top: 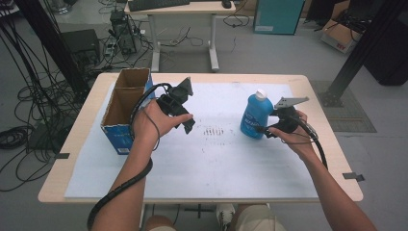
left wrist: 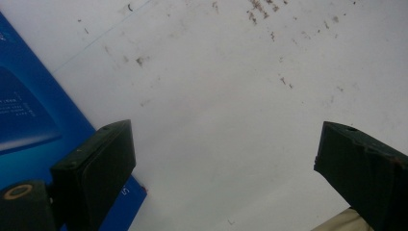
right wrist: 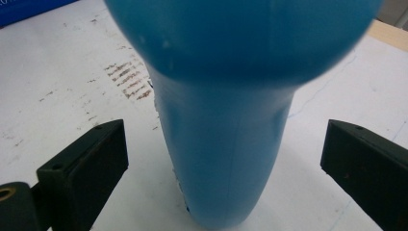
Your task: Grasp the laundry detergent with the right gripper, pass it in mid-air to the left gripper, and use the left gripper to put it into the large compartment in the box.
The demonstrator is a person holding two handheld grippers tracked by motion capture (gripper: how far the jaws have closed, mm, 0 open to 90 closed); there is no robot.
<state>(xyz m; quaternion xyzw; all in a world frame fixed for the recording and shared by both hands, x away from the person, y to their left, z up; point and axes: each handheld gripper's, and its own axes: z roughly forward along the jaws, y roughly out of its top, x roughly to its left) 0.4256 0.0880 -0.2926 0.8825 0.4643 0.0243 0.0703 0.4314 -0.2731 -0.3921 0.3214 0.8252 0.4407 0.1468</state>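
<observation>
A blue bottle (top: 254,117) with a white cap stands upright on the white sheet (top: 207,168), right of centre. My right gripper (top: 267,130) is at the bottle's right side. In the right gripper view the bottle's body (right wrist: 226,159) rises between the two jaws of this gripper (right wrist: 221,139), which stand wide open with a gap on each side. My left gripper (top: 188,126) hangs over the sheet left of centre, pointing down. It (left wrist: 226,139) is open with only bare sheet between its jaws. A blue box (left wrist: 29,115) lies just to its left.
The open cardboard box with blue sides (top: 126,103) stands at the table's left edge and has two compartments. Brown scuff marks (top: 214,131) mark the sheet's middle. Beyond the table are a desk (top: 180,9), floor cables (top: 29,110) and a black post (top: 358,53).
</observation>
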